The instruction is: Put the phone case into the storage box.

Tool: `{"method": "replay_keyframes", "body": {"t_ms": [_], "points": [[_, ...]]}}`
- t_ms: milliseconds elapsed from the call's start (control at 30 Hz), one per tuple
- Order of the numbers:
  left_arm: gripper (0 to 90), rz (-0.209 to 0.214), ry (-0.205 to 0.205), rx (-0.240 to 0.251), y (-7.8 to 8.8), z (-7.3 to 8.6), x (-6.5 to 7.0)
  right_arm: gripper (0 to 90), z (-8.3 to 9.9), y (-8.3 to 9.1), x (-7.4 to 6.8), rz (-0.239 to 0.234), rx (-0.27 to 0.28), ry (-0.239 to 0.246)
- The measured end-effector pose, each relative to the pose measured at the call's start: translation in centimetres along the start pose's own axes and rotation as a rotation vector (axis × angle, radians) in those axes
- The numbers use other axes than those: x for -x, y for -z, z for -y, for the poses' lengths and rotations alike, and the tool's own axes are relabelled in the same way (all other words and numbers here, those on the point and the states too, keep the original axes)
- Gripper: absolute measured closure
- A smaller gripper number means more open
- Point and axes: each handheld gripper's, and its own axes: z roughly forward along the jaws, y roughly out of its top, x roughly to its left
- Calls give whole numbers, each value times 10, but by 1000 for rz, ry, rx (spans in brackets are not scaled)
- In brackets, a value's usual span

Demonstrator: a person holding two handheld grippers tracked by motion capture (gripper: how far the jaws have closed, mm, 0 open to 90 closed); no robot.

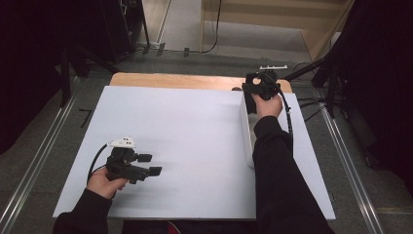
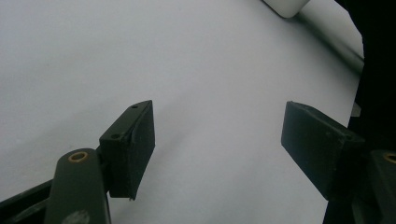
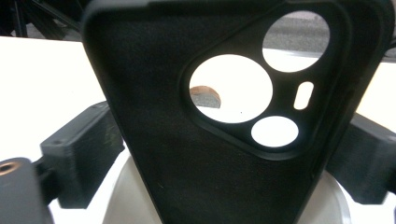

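Gripping a black phone case [image 3: 187, 140] between its jaws at the far right of the table [image 1: 185, 146], the right gripper [image 1: 263, 87] seems mid-carry; setting it down comes next. The left gripper [image 1: 148, 164] waits near left, wide open and empty.

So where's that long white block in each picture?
High view: the white block lies right of centre on the white board, beside and partly under the right forearm.
Left gripper view: its rounded corner peeks in at the top edge.
Right gripper view: probably the white curve at the bottom, behind the black phone case.
Shared landmark: the white board.
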Motion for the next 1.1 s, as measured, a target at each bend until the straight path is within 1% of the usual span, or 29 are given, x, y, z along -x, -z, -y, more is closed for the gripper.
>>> {"method": "replay_keyframes", "body": {"t_ms": [33,300,400,500,667,867,1000,1100], "points": [[254,0,0,0,0,0,0,26,0,0,0,-7,-1,1],[253,-1,-1,-3,0,0,0,13,-2,1,1,-11,1,6],[253,6,-2,-4,-1,-1,0,14,-3,3,2,-12,-3,3],[253,5,-3,-8,-2,-1,0,14,-5,4,3,-16,-12,-2],[253,6,-3,-10,-2,-1,0,14,-9,6,5,-23,-13,-10],[253,9,-2,-3,-2,-1,1,14,-18,14,5,-23,-7,-7],[253,4,-3,-6,-2,-1,1,14,-25,21,6,-25,9,-1],[253,4,-3,-6,-2,-1,1,14,-30,26,6,-23,8,4]]}}
